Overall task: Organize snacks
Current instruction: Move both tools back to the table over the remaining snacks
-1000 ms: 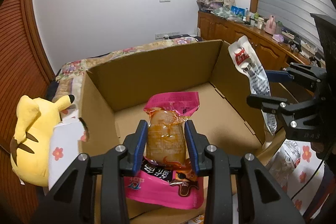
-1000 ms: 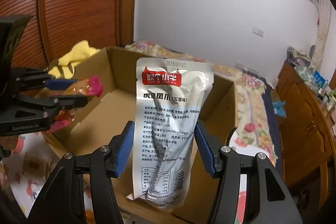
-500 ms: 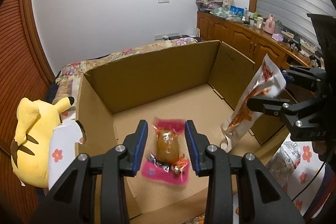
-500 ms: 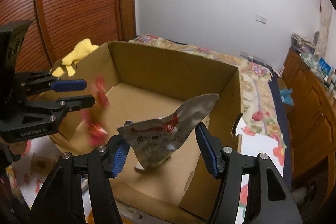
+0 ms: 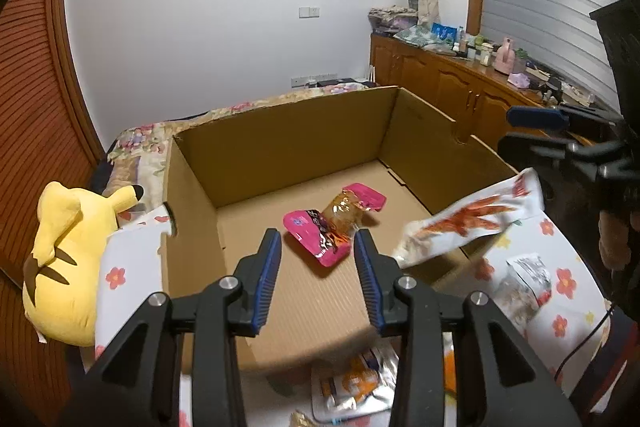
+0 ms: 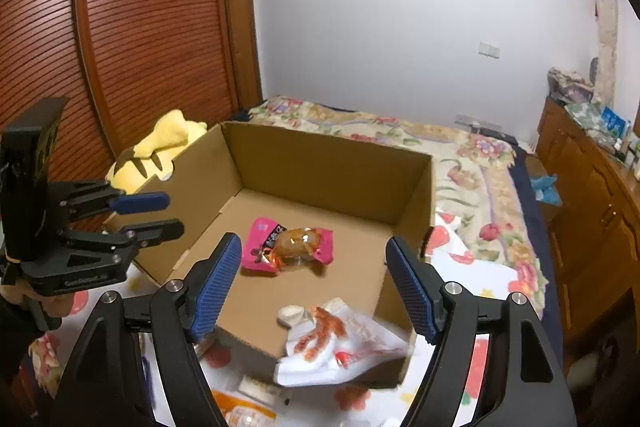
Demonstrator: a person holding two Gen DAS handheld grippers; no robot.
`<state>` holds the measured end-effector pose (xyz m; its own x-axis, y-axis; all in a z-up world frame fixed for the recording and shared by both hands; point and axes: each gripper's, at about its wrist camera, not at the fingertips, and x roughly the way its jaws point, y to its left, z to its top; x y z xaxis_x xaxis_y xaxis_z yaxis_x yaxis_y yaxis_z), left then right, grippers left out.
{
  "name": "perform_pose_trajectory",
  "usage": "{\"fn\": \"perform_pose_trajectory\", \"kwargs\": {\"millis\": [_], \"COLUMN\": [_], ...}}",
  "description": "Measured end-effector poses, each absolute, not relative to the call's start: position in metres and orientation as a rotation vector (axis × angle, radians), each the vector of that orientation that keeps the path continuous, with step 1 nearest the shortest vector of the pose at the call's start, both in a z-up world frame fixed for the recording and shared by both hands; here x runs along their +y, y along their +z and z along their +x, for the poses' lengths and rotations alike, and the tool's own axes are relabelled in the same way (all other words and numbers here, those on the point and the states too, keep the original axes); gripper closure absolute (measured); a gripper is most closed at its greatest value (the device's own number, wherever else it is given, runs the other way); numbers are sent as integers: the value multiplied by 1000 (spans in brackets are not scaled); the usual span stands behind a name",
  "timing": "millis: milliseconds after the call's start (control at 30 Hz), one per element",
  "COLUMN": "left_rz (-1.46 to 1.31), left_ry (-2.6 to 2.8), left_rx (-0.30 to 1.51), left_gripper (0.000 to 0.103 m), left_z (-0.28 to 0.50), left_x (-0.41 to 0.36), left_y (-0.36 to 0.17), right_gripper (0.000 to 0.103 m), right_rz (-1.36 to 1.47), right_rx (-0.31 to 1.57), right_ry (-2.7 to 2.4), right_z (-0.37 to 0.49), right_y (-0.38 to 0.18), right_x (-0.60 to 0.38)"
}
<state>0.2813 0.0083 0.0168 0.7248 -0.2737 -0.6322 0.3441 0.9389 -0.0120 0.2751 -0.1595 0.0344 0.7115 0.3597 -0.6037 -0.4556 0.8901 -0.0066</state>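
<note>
The right hand-held gripper (image 6: 314, 287) stands wide, its jaws just having opened, with nothing between the pads. The white snack pouch (image 6: 340, 343) printed with red chicken feet lies draped over the near wall of the cardboard box (image 6: 328, 163) — part over the box floor, part hanging outside, so it looks only half delivered and may slide either way. The left hand-held gripper (image 5: 316, 267) is narrow but empty too, its jaws having just eased a little apart; the pink snack pack (image 5: 332, 219) lies flat on the box floor beyond its fingertips, well inside and clear of the walls. Both drops seem aimed at gathering loose snacks into the one box. More packets remain outside on the flowered bed cover (image 5: 560, 267) — a silvery bag (image 5: 524, 287) to the right of the box and an orange-and-silver pouch (image 5: 356, 383) below the left fingers. A yellow plush toy (image 5: 68, 259) sits just left of the box.
</note>
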Motion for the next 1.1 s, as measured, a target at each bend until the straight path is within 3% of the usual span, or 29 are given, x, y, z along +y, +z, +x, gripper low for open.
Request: {"fn": "perform_pose_trajectory", "kwargs": {"millis": [200, 467, 1100], "left_rz": [111, 118, 93], "left_ry": [-368, -391, -323], "left_rx": [630, 625, 729], "left_gripper": [57, 54, 54], "left_z": [237, 185, 140], "left_x": [14, 20, 51], "left_y": [28, 15, -65], "right_gripper": [26, 26, 26], "right_rz": [-153, -121, 60], "right_rx": [621, 633, 840], "right_ry": [431, 407, 218], "right_z": [238, 194, 187], "right_y": [42, 29, -84], "right_x": [-174, -188, -277]}}
